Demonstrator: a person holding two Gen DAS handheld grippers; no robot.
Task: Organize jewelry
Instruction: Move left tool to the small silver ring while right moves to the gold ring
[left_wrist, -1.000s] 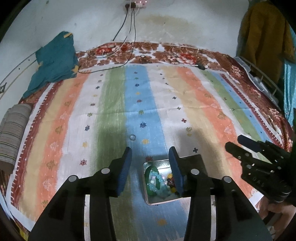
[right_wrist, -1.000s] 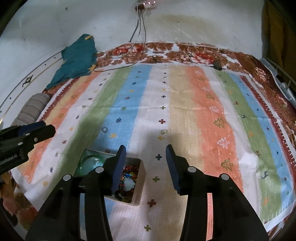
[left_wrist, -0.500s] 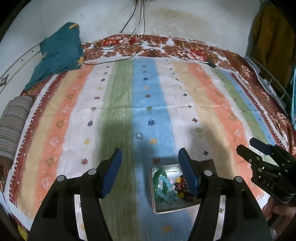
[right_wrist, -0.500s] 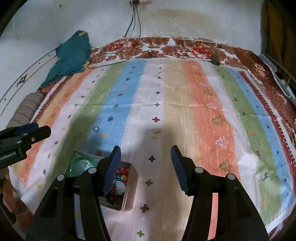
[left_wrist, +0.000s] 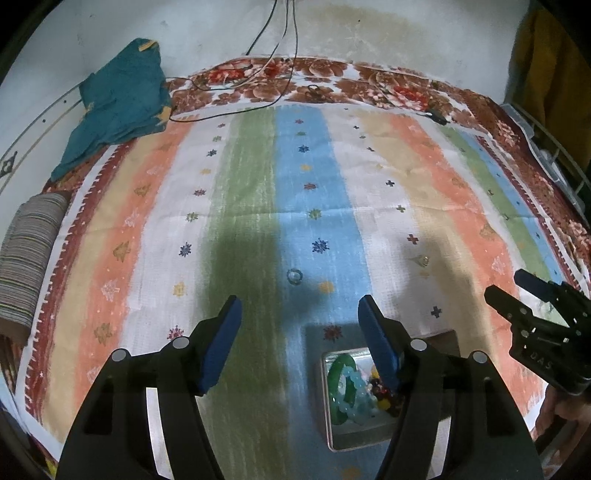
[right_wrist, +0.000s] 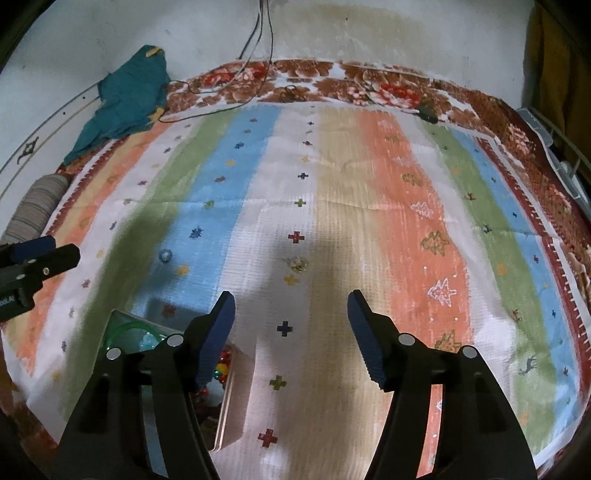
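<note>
A small metal box (left_wrist: 338, 439) near the front of the striped cloth holds a green bangle (left_wrist: 338, 384), a pale blue bead bracelet and coloured beads; the box also shows in the right wrist view (right_wrist: 236, 402). A small ring (left_wrist: 294, 275) lies on the blue stripe, ahead of my open, empty left gripper (left_wrist: 299, 325). A second small ring-like piece (right_wrist: 298, 263) lies on the white stripe, ahead of my open, empty right gripper (right_wrist: 291, 321). The ring on the blue stripe shows in the right wrist view (right_wrist: 165, 255) too. Both grippers hover above the cloth.
A teal cloth (left_wrist: 118, 99) lies at the back left and a striped roll (left_wrist: 26, 254) at the left edge. Cables (left_wrist: 258, 92) run along the back of the bed. A wire rack (left_wrist: 546, 147) stands at the right.
Both grippers have opened wider and pulled back and up from the box. The jewelry pieces on the cloth have not moved.
</note>
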